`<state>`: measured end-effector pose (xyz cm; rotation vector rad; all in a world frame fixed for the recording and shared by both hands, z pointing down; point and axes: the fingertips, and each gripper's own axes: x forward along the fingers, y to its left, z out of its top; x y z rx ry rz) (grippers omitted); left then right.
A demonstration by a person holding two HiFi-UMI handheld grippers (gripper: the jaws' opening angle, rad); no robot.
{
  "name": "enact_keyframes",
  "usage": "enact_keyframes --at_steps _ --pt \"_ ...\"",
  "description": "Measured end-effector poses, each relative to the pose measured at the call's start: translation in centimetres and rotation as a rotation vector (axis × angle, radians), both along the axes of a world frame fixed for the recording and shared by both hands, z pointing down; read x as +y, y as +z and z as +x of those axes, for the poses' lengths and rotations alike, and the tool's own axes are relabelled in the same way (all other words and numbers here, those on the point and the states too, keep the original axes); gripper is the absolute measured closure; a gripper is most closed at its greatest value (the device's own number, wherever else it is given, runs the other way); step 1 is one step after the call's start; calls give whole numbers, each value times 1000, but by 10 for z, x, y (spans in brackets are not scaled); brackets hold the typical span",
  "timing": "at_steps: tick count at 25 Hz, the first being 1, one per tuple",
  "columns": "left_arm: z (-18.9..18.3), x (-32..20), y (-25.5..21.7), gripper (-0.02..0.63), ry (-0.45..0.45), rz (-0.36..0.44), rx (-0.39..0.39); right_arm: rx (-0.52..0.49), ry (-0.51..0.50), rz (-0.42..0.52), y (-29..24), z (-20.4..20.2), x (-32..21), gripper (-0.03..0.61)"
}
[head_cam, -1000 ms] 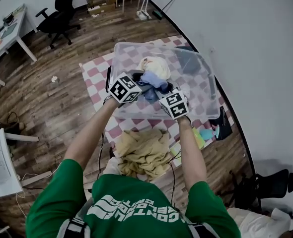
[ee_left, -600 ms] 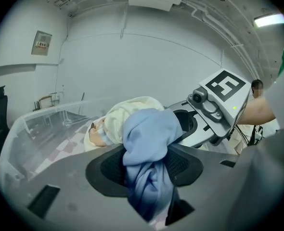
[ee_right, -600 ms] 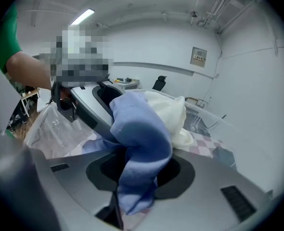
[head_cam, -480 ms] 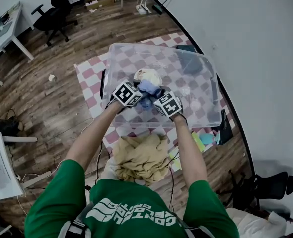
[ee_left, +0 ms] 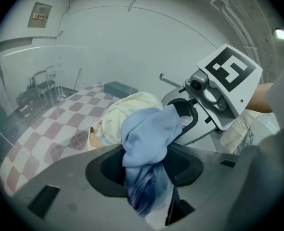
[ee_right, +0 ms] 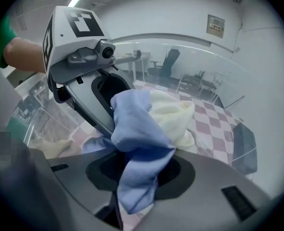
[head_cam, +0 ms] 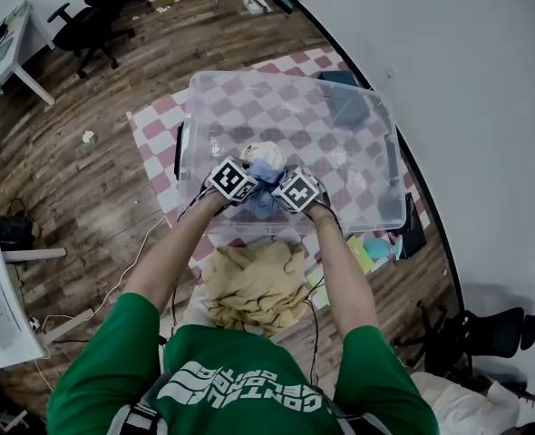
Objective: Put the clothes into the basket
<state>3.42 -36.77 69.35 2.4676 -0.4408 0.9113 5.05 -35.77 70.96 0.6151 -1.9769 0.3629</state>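
Nearest is the person's green shirt (head_cam: pixel 240 379). Just on the near side of the basket (head_cam: pixel 249 107), a tan heap of clothes (head_cam: pixel 249 284) lies on the floor. Both arms reach over the basket's near wall.

Inside the basket's near half, the left tongs (ee_left: pixel 146 170) and the right tongs (ee_right: pixel 141 170) point down, side by side. Each is clamped partway closed on the same blue garment (ee_left: pixel 144 138). The cloth is bunched thick between each pair of jaws and hangs out below them.

A cream garment (ee_right: pixel 173 114) sits touching the blue one on its far side, within the basket. The rest of the clear basket shows only the pink-and-white checked rug (head_cam: pixel 154 130) beneath it. Well beyond the basket's far left corner stands a black office chair (head_cam: pixel 86 16) on the wooden floor.
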Motion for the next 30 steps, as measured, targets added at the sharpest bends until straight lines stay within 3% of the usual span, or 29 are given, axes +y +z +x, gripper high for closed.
enact_keyframes --at_steps 9,17,24,30 --pt "-3 4 13 413 23 -8 -22 31 -14 -43 11 1 4 424" --pt "-13 -7 18 384 -16 29 -83 154 13 11 20 23 -4 372" --pt "-24 -20 4 348 -72 84 -83 137 65 71 8 29 -14 357" --pt "-25 -30 -27 347 -112 145 -24 13 177 190 -31 32 -34 357"
